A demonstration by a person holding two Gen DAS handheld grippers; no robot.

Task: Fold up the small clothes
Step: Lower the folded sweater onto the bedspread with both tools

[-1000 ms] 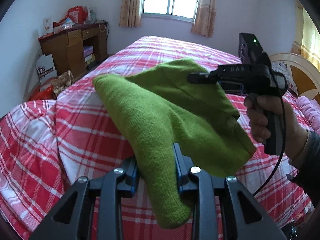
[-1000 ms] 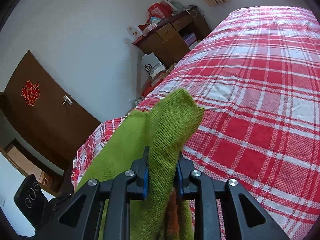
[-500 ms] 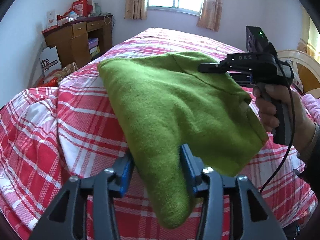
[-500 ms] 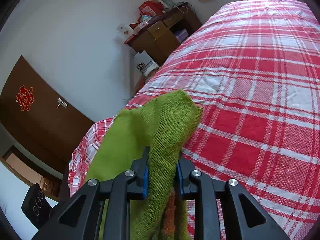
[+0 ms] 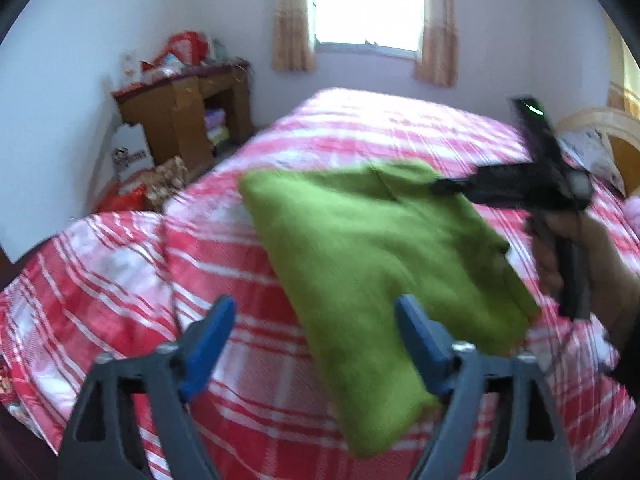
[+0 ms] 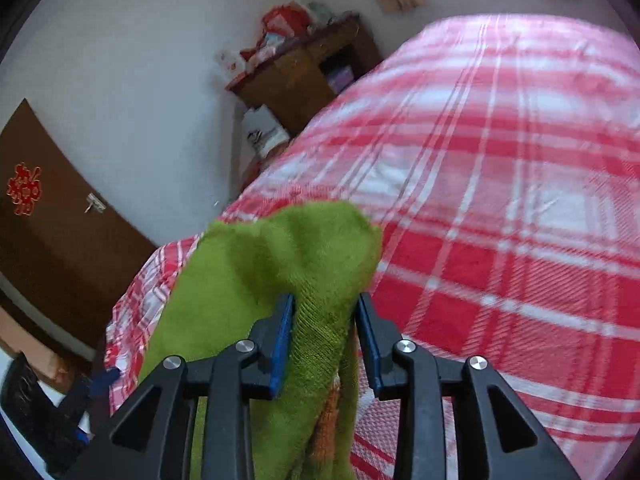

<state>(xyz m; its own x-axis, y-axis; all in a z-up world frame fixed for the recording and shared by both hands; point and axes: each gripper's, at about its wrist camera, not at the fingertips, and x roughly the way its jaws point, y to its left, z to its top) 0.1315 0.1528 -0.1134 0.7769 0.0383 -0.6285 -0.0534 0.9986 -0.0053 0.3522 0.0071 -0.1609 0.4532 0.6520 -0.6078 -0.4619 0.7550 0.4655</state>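
Now green sweater [image 5: 384, 256] between wide left fingers [image 5: 216, 324], untouched, right fingers [image 6: 282, 332] loosening around it.

Motion blur smears both views. In the left wrist view the black handheld right gripper [image 5: 440, 189] is smeared, and whether its fingertips touch the green knitted garment [image 5: 380, 248] cannot be told. The items on the brown wooden desk [image 5: 180, 120] are unreadable. In the right wrist view the garment's lower part and an orange patch [image 6: 326, 432] run off the bottom edge.
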